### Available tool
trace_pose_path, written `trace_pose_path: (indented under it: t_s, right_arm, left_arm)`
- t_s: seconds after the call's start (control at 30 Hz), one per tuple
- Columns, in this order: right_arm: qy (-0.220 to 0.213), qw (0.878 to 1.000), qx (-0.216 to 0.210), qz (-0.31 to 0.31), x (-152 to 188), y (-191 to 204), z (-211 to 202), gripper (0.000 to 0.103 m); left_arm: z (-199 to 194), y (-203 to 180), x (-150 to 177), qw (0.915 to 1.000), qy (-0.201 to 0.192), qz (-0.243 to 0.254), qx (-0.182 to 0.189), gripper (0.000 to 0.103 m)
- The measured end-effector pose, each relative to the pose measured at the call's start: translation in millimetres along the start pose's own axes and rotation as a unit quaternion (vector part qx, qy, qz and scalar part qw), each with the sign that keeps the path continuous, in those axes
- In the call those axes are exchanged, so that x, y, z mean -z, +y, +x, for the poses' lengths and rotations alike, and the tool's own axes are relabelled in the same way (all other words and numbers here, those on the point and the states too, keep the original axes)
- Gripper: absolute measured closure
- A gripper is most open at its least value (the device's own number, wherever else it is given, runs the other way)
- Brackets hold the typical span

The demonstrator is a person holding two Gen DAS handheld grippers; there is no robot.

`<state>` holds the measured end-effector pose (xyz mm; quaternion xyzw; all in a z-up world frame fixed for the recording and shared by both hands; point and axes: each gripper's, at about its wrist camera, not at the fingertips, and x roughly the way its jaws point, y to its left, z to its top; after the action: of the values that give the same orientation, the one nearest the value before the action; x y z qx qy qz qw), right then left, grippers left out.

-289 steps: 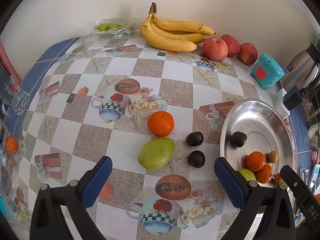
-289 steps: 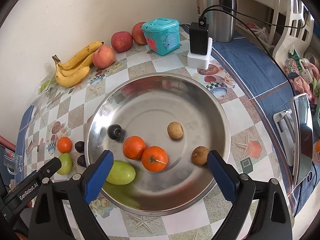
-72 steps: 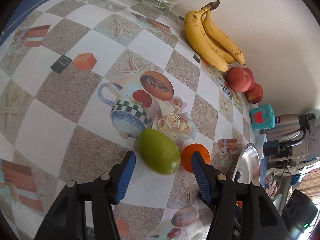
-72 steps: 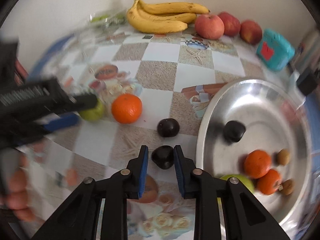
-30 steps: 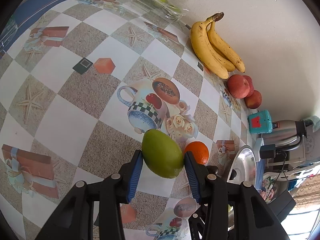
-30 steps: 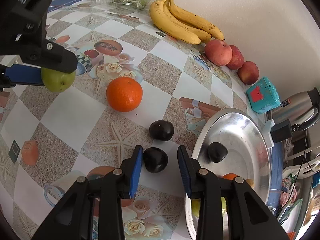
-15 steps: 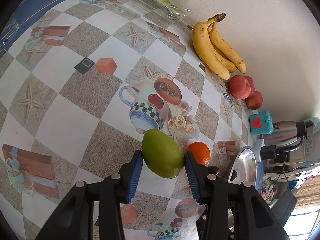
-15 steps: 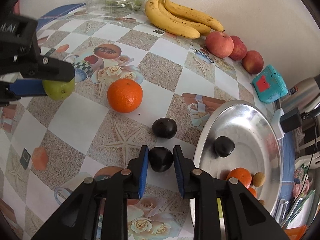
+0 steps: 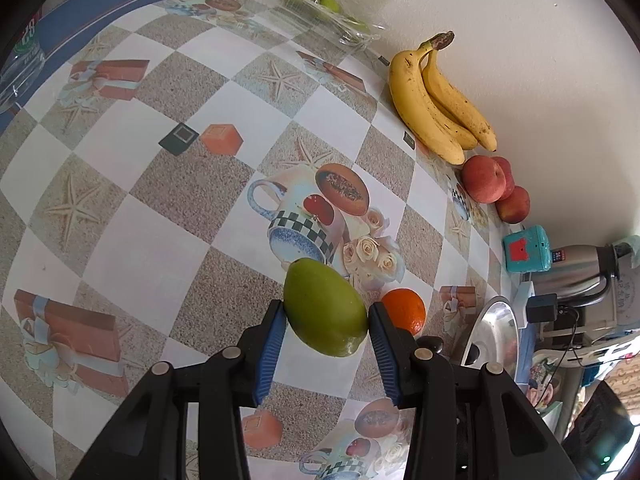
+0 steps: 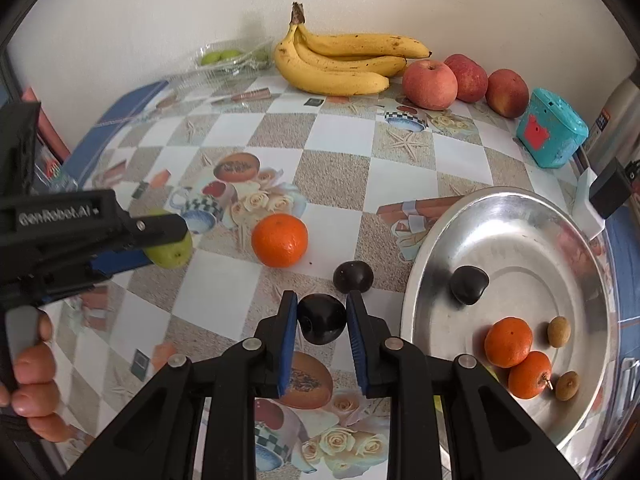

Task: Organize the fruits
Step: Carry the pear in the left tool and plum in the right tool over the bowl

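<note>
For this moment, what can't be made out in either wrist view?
- Steel plate, left wrist view: seen edge-on, contents hidden.
- Green fruit in the plate, right wrist view: hidden behind the right gripper.
- Fruit in the clear tray: too small and glared to identify.
- Kettle: cut off by the edge.

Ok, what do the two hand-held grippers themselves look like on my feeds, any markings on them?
Both match: the left hand-held gripper and the right hand-held gripper have matte black plastic arms with round silver rivets, and each finger carries a ribbed blue pad. In the right wrist view, the left gripper's black body bears pale "GenRobot.AI" lettering. No cables show on either. Bare fingertips wrap its handle; no sleeve is visible.
</note>
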<state>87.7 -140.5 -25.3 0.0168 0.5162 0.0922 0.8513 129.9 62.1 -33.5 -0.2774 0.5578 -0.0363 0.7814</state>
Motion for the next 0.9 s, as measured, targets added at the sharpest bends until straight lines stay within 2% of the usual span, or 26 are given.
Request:
trace_pose_path:
  t_s: [0.2,0.4,0.67,0.9]
  right_arm:
    - [-0.014,0.999,-0.02,0.027,-3.9,-11.3,-10.8,0.077]
    - [-0.029,0.998,-0.014,0.055,-5.2,-29.2,-23.4,0.077]
    - [-0.054,0.993,0.022,0.103,-3.2,-71.6,-44.0,0.077]
    - [-0.071,0.982,0.056,0.167,10.4,-123.5,-61.4,0.077]
  left_arm:
    - [-0.4,-7.2,2.4,0.9999,-0.003,0.012,-0.008,0.058]
    - [-2.8,-19.4,7.6,0.9995,-0.007,0.027,-0.013,0.058]
    - [-6.5,-47.0,23.1,0.9979,-0.006,0.064,-0.006,0.058]
    - [-1.7,-93.5,48.0,0.9906,-0.004,0.137,-0.007,0.058]
